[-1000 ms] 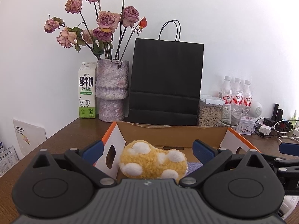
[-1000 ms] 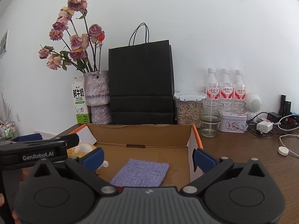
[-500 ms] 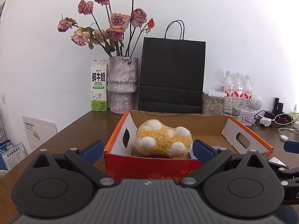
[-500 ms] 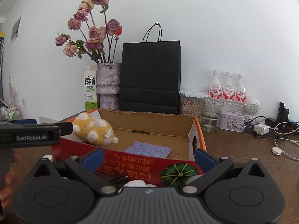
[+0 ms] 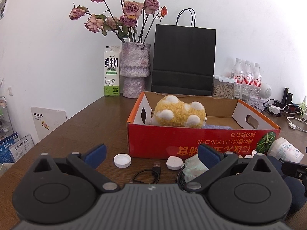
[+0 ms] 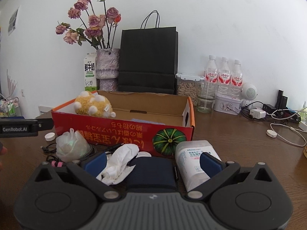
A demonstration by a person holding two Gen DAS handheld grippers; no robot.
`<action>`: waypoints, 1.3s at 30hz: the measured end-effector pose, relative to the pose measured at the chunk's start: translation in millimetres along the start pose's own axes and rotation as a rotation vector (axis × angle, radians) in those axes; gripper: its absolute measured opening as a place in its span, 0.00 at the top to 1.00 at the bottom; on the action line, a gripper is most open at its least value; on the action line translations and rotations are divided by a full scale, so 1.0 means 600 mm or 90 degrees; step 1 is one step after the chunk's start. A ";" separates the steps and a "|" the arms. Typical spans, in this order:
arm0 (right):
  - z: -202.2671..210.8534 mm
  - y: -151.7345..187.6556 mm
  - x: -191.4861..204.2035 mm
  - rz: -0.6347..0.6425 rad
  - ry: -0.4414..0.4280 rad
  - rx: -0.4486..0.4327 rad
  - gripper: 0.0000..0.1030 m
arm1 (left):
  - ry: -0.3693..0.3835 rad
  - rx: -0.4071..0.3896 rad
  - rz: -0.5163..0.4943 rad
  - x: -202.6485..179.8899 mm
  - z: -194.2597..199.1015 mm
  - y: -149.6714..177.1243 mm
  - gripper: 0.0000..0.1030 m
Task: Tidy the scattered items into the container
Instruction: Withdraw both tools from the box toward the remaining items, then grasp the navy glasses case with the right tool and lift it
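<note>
Both grippers hang low over the counter's near edge, jaws spread wide, nothing held. Left gripper (image 5: 151,154) sits short of the box's near-left corner; right gripper (image 6: 152,162) sits short of its near-right corner, straddling a dark blue pouch (image 6: 151,172).

Done so far, by the look of it: yellow plush toy (image 5: 179,114) lies inside the cardboard box (image 5: 201,140) against its left wall, and a lilac cloth (image 6: 147,120) lies flat on the box floor.

Left on the counter (image 5: 80,132), all along the box's near wall:
- white cap (image 5: 122,160), nearest the left corner
- black cable (image 5: 147,175)
- small white round case (image 5: 174,163)
- knotted plastic bag (image 6: 72,146), resting on a braided cord
- crumpled tissue (image 6: 120,164), touching the pouch
- white wipes canister (image 6: 195,162), lying on its side beside the right jaw

Judgement: early stage, two items in, at least six out. The pouch looks best placed for the right gripper's next pick.
</note>
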State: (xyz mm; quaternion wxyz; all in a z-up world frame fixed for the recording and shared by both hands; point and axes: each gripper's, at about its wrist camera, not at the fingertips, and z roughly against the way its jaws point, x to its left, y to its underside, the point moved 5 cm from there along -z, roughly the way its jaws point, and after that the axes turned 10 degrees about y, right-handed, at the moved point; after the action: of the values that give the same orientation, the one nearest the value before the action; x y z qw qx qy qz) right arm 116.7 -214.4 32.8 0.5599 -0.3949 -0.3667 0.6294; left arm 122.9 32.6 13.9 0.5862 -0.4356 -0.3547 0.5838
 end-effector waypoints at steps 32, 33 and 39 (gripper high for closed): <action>0.004 0.057 -0.009 0.009 0.007 0.081 0.00 | -0.012 0.044 -0.012 0.010 0.019 0.047 0.00; -0.001 0.057 -0.007 0.014 0.011 0.087 0.00 | -0.011 0.046 -0.012 0.010 0.019 0.047 0.00; -0.038 0.045 0.011 0.027 0.018 0.125 0.06 | -0.012 0.051 -0.003 0.014 0.016 0.048 0.00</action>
State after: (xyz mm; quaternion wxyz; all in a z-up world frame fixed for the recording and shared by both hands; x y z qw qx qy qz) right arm 125.7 -209.9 -1.8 0.5875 -0.3550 -0.2868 0.6683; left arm 103.9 40.2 -9.8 0.6010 -0.4057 -0.3375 0.6002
